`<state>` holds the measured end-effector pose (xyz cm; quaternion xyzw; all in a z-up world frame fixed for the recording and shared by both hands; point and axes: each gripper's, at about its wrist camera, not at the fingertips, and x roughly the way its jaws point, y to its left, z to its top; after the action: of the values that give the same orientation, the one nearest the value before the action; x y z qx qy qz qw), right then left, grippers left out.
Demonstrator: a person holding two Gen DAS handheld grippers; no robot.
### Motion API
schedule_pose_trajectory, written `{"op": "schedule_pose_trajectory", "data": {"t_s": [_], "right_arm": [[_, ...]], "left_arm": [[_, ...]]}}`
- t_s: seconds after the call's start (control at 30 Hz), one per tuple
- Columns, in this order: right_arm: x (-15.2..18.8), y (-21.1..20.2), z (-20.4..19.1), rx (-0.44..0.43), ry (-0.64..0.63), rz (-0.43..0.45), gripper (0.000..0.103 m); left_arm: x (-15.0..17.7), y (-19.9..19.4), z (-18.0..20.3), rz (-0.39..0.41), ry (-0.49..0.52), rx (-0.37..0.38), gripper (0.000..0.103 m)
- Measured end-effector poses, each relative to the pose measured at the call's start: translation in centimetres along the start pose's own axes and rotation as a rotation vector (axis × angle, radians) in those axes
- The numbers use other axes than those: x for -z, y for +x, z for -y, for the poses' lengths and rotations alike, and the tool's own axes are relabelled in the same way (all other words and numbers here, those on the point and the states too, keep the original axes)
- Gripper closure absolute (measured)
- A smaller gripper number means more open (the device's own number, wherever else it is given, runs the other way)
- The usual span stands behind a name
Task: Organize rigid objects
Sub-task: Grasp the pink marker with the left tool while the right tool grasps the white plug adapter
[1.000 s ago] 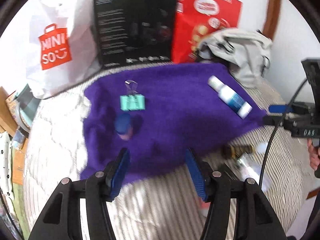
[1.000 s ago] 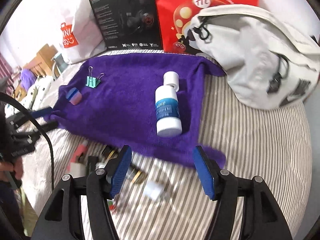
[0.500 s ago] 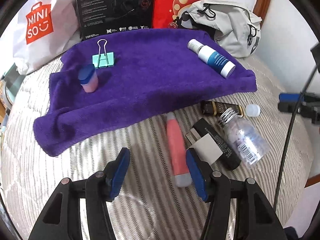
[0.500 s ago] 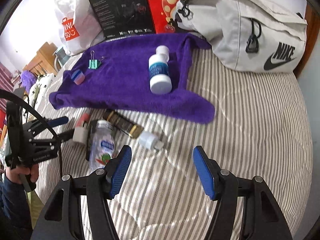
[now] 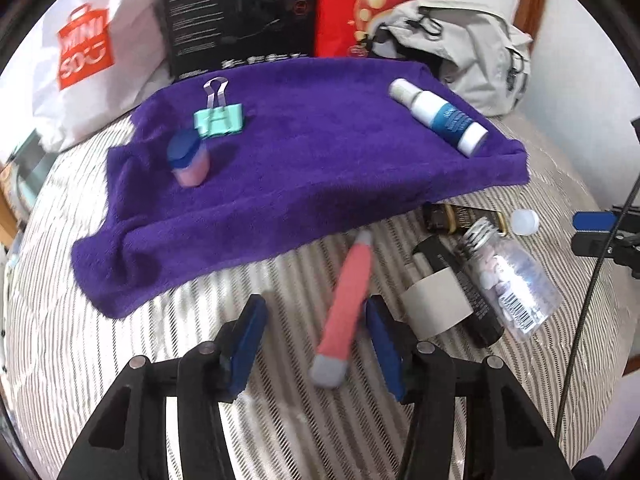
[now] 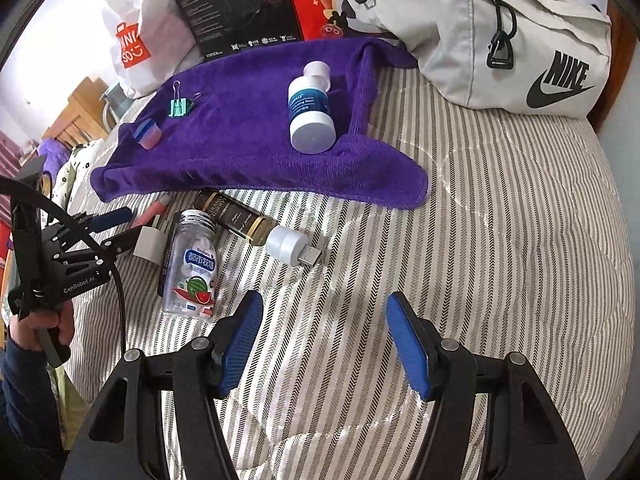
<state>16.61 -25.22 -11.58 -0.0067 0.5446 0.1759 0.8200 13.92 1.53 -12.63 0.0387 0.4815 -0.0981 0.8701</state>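
The left claw [image 5: 316,344] gapes wide over the striped bed [image 5: 120,340], gripping nothing; the pink tube [image 5: 346,304] lies between its fingers. The right claw [image 6: 324,344] is equally wide and empty. Beyond it lie a clear bottle [image 6: 194,268] and a white adapter [image 6: 290,244], then the purple towel [image 6: 240,148] carrying a white bottle [image 6: 310,110].

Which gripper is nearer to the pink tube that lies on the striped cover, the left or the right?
Left. The left gripper is open with the pink tube between its fingers. The right gripper, also open, hangs over bare striped cover, with a clear bottle lying between it and the tube.
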Motion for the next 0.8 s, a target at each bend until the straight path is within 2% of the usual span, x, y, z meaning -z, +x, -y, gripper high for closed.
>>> {"op": "schedule_pose_trajectory", "data": {"t_s": [0.1, 0.13, 0.17, 0.2, 0.23, 0.53, 0.63, 0.7, 0.8], "right_arm": [[-0.1, 0.1, 0.0, -0.001, -0.002, -0.002, 0.039], [-0.2, 0.2, 0.0, 0.000, -0.002, -0.002, 0.039], [-0.3, 0.3, -0.1, -0.001, -0.004, -0.001, 0.039], [-0.4, 0.5, -0.1, 0.000, -0.007, 0.001, 0.039], [-0.5, 0.6, -0.2, 0.000, -0.009, 0.003, 0.039], [-2.1, 3.1, -2.0, -0.014, -0.050, 0.020, 0.040], [-2.4, 4.0, -2.8, -0.009, -0.084, 0.032, 0.053], [-2.3, 4.5, -3.4, 0.032, -0.123, 0.038, 0.064], [-2.3, 4.6, -3.6, 0.059, -0.162, 0.040, 0.066]], "left_arm": [[-0.5, 0.5, 1.2, 0.003, 0.051, 0.001, 0.056], [-0.6, 0.5, 1.5, 0.004, 0.069, -0.002, 0.063], [-0.7, 0.5, 1.8, 0.005, 0.079, 0.003, 0.077], [-0.9, 0.5, 1.9, 0.005, 0.083, 0.015, 0.084], [-1.0, 0.6, 1.8, 0.003, 0.078, 0.025, 0.086], [-0.8, 0.5, 1.1, 0.007, 0.044, 0.065, 0.086], [-0.9, 0.5, 1.1, 0.005, 0.044, 0.065, 0.086], [-0.8, 0.5, 1.1, 0.006, 0.043, 0.068, 0.086], [-0.8, 0.5, 0.9, 0.010, 0.035, 0.077, 0.086]]}}
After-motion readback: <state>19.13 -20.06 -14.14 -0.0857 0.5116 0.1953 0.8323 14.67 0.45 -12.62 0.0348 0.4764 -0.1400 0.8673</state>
